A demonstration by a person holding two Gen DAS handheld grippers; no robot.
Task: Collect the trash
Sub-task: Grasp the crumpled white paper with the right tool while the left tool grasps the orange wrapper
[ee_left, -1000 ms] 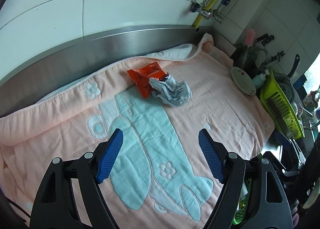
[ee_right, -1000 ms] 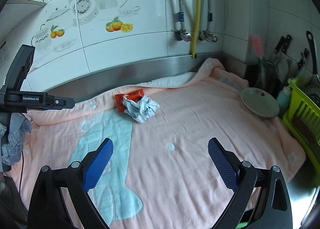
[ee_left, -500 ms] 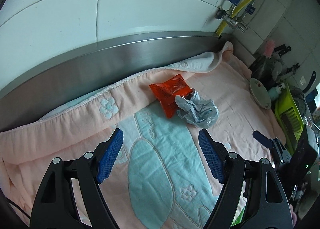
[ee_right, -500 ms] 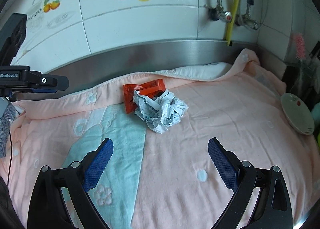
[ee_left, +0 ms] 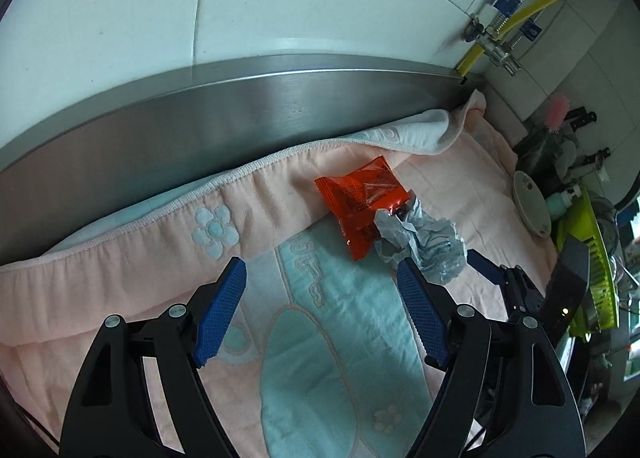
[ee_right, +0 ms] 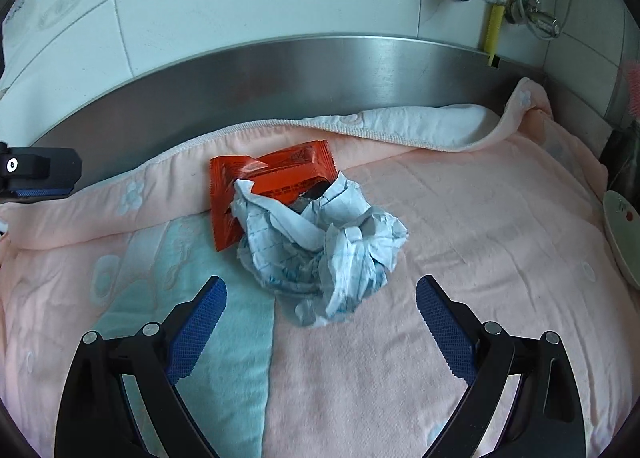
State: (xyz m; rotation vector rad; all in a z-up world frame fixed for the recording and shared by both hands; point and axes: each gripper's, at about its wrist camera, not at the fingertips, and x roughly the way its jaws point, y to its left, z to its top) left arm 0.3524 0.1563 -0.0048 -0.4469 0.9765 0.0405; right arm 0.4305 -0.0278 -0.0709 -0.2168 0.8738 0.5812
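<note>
Item 1: crumpled paper. Lies on the pink towel that covers the tabletop, just ahead of the right tool and roughly centred between its tips; ahead and to the right of the left tool, beyond its right finger. Likely very light, soft and springy. It should compress under the pads and not slip. Best taken across the bulky middle of the wad, not by a loose corner, which could tear or unfold.

Item 2: orange wrapper. Lies flat on the towel beyond the paper, partly tucked under it and touching it; ahead of the left tool, a little to the right. Likely thin, slick and crinkly, with almost no weight. Hard to pinch flat; the raised, creased edge or a free corner looks the better hold.

Item 3: right tool. Jaws wide apart, nothing between the pads, not touching the paper.

Item 4: left tool. Jaws wide apart, empty, clear of both pieces.
</note>
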